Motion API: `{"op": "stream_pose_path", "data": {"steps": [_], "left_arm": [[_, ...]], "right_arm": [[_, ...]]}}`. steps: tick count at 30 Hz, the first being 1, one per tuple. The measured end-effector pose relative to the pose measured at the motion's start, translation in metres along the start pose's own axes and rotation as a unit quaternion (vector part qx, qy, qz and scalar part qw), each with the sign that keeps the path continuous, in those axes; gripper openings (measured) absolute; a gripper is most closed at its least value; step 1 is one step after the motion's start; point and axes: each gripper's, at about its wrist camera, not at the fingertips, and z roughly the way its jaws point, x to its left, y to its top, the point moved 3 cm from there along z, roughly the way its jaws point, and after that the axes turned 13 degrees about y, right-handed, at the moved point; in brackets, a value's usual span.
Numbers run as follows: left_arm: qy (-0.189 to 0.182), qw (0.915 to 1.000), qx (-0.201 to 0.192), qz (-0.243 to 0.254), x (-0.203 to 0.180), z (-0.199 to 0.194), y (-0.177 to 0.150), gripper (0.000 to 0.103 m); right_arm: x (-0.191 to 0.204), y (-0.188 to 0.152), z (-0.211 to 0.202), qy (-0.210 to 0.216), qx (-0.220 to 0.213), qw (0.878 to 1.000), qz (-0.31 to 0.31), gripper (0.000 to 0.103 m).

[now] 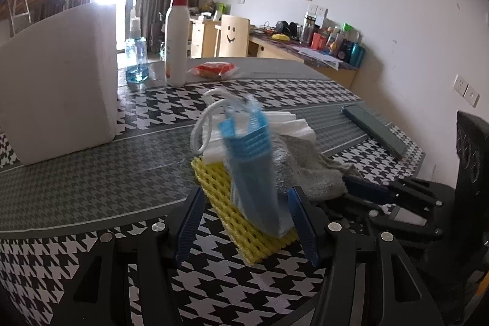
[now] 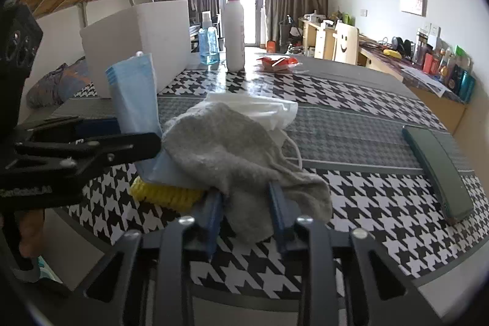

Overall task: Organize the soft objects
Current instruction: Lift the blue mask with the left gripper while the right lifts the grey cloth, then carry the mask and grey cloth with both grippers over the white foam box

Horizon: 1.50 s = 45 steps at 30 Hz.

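Left wrist view: my left gripper (image 1: pixel 244 222) stands half open around the blue mask (image 1: pixel 253 173), frame centre; my right gripper (image 2: pixel 246 216) pinches the grey sock (image 2: pixel 232 148).

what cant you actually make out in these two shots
- Blue face mask stack: motion-blurred in the left wrist view.
- Yellow foam net: mostly buried under the grey knitted sock in the right wrist view.
- Right gripper: the sock hides whether its pads press.
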Motion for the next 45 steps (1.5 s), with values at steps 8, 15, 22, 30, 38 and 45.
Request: {"op": "stream_pose_path", "data": {"steps": [8,15,22,30,38,45], "left_arm": [[0.011,0.9999,0.005,0.010,-0.003,0.006,-0.001,0.012],[-0.008,0.9998,-0.011,0.012,-0.003,-0.005,0.001,0.009],[-0.020,0.9990,-0.037,0.013,0.003,-0.026,0.008,0.007],[-0.008,0.9976,-0.067,0.014,0.011,-0.049,0.017,0.007],[0.034,0.9958,-0.085,0.007,0.028,-0.067,0.019,0.007],[0.065,0.9930,-0.098,0.010,0.034,-0.075,0.024,0.007]], "right_arm": [[-0.006,0.004,-0.017,0.011,-0.020,0.999,0.028,0.023],[-0.017,0.008,-0.019,0.003,-0.025,0.998,0.051,0.013],[-0.018,0.018,-0.028,-0.005,-0.044,0.998,0.051,0.009],[-0.010,0.035,-0.047,-0.015,-0.074,0.996,0.036,0.009],[-0.010,0.054,-0.067,-0.032,-0.114,0.992,0.033,0.009],[-0.011,0.061,-0.070,-0.036,-0.126,0.991,0.033,0.009]]}}
